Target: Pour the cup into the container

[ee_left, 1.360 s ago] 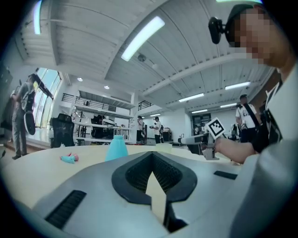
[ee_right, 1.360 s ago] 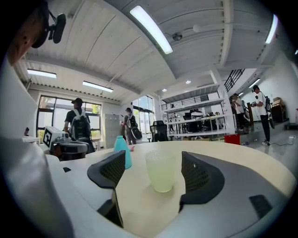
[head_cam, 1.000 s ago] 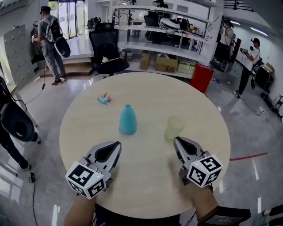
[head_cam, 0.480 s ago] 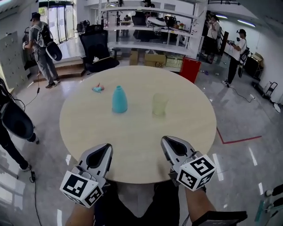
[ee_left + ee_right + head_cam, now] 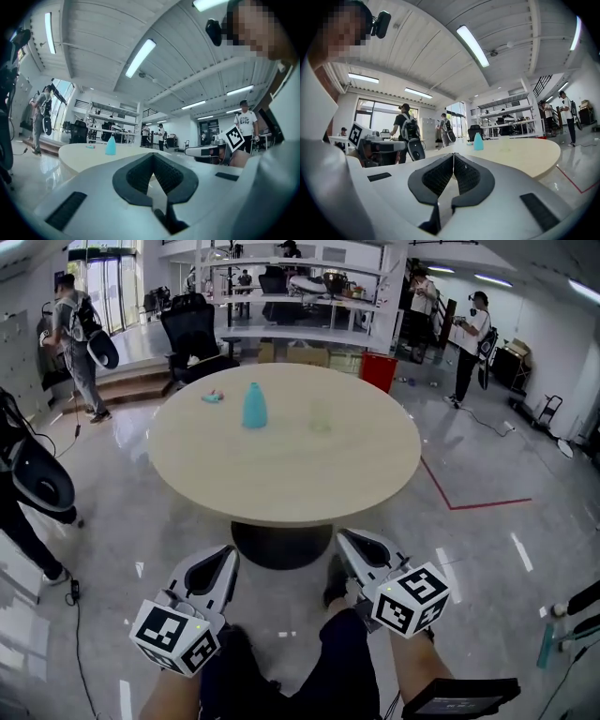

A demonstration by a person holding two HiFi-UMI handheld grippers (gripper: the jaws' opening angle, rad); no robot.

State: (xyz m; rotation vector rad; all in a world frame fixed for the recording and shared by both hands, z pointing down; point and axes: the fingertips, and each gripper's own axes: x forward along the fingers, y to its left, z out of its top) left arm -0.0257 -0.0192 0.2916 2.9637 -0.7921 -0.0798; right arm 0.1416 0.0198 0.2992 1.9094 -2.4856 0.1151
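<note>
- Left tongs (image 5: 228,555): jaws closed tip to tip, nothing between them; held low at the near left, above the floor (image 5: 487,549); well apart from the surface (image 5: 281,488).
- Right tongs (image 5: 347,540): jaws closed, empty; held low at the near right, level with the left tongs.
- Cup (image 5: 321,416): pale, translucent, upright on the far half of the round surface; right of the container, apart from it; nothing touches it.
- Container (image 5: 254,406): teal, bottle-shaped, upright on the far half of the surface; small teal item (image 5: 214,397) lies to its left, near the far-left rim.
</note>
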